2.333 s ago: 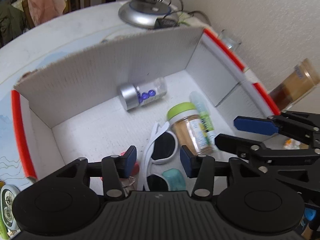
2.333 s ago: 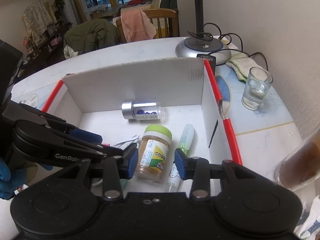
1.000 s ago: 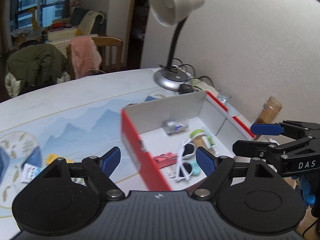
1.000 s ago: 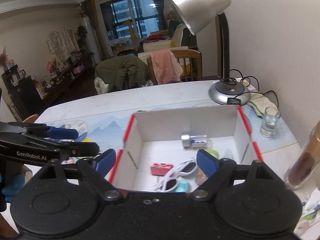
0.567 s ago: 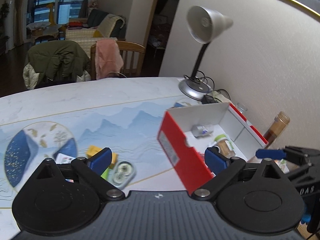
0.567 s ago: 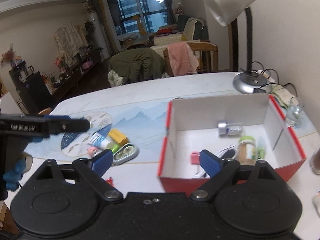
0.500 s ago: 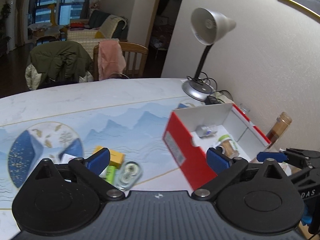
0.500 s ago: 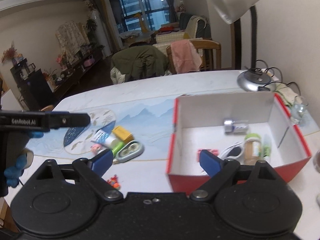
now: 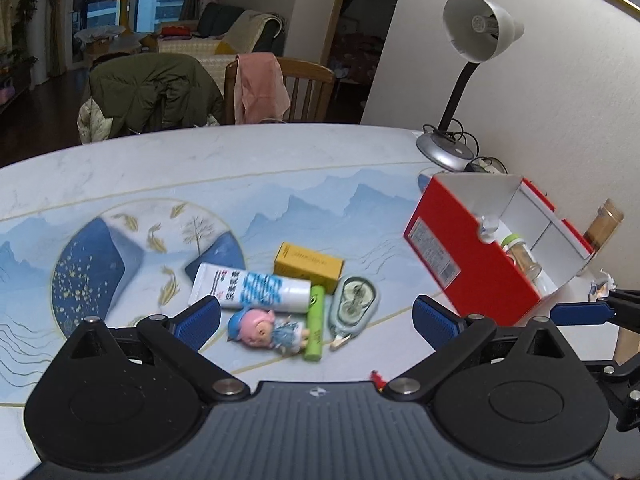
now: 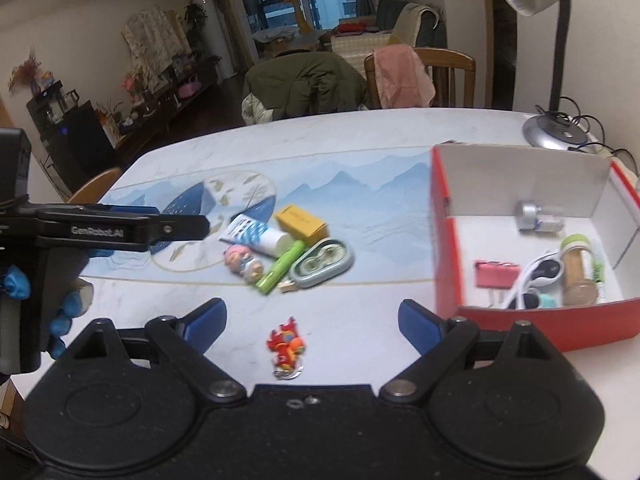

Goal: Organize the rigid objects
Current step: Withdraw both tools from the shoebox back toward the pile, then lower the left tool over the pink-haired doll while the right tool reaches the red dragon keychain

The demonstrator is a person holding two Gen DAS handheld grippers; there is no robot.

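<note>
A loose pile lies on the table left of the red box (image 9: 472, 264): a white tube (image 9: 250, 290), a yellow carton (image 9: 308, 260), a green stick (image 9: 315, 322), a pink-haired doll (image 9: 266, 330) and a grey-green case (image 9: 354, 300). My left gripper (image 9: 316, 320) hovers open above this pile, gripping nothing. My right gripper (image 10: 313, 320) is open over a small red figure (image 10: 286, 350), which lies apart from the pile. The red box (image 10: 444, 248) holds a pink clip (image 10: 496, 274), white sunglasses (image 10: 540, 276), a green-lidded jar (image 10: 576, 272) and a silver-capped bottle (image 10: 538, 216).
A desk lamp (image 9: 476, 32) stands behind the box by the wall, with cables at its base. A brown glass bottle (image 9: 604, 226) stands right of the box. Chairs draped with a green jacket (image 9: 152, 92) and a pink cloth line the far table edge. A blue-gloved hand (image 10: 24, 292) holds the left gripper.
Both grippers pulled out of the box and swung left and down, so the pile and the red figure now sit ahead of them. Both pairs of jaws stand wider than before.
</note>
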